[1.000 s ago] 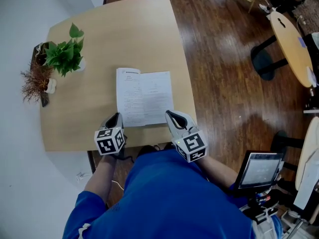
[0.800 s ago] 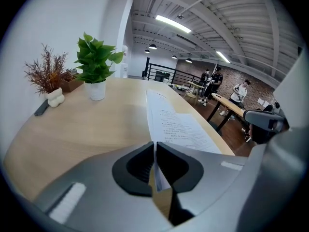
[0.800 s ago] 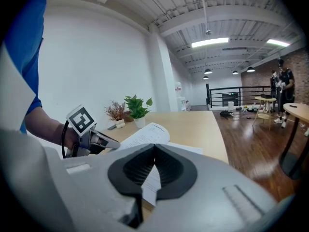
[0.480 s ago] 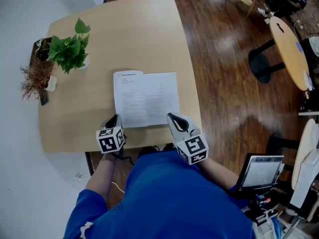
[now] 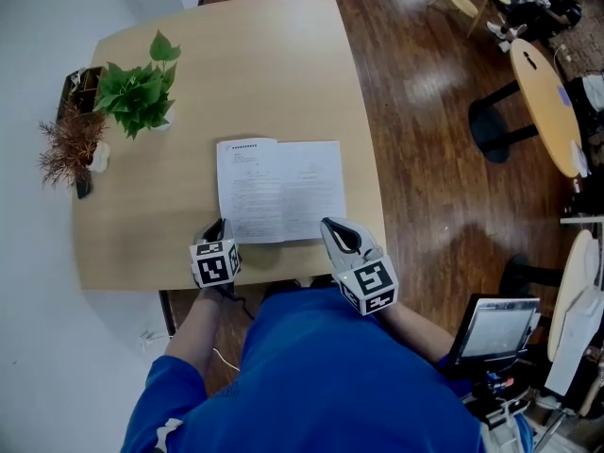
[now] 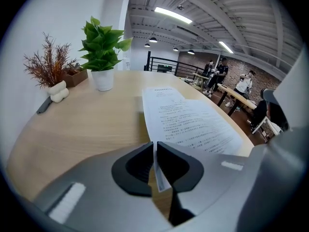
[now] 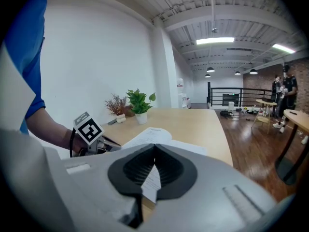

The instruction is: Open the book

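The book is lying open on the wooden worktop, close to the near edge where the person is standing, and two printed pages are facing up. I am judging that the opening itself is practically done. The left gripper is pinching the near left corner of the book, with its jaws almost together and only thin paper between them. The right gripper is holding the near right corner in the same narrow way. The left page is bulging a little beside the spine. What is remaining, I think, is only releasing both corners and checking that the pages are not closing again.
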